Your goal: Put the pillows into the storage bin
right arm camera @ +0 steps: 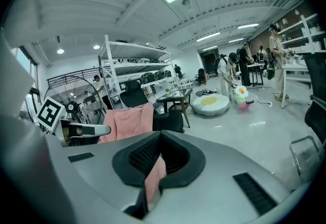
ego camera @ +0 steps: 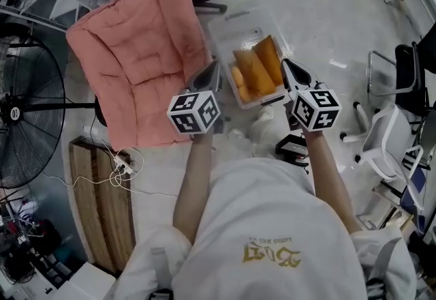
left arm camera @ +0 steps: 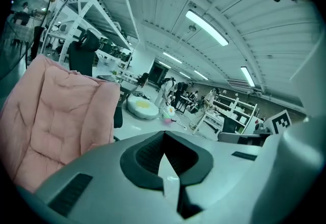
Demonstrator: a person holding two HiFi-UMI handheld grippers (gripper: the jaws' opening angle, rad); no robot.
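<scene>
Several pillows (ego camera: pixel 255 75) lengthwise along bin (ego camera: pixel 235 26)

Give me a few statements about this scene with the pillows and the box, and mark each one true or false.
1. Orange pillows lie inside the clear storage bin. True.
2. The left gripper is holding a pillow. False: its jaws are together with nothing between them.
3. The big pink cushion is packed in the storage bin. False: it sits outside, beside the bin, on its left in the head view.
4. The right gripper is closed and empty. True.
5. A fan stands at the left edge of the head view. True.
</scene>
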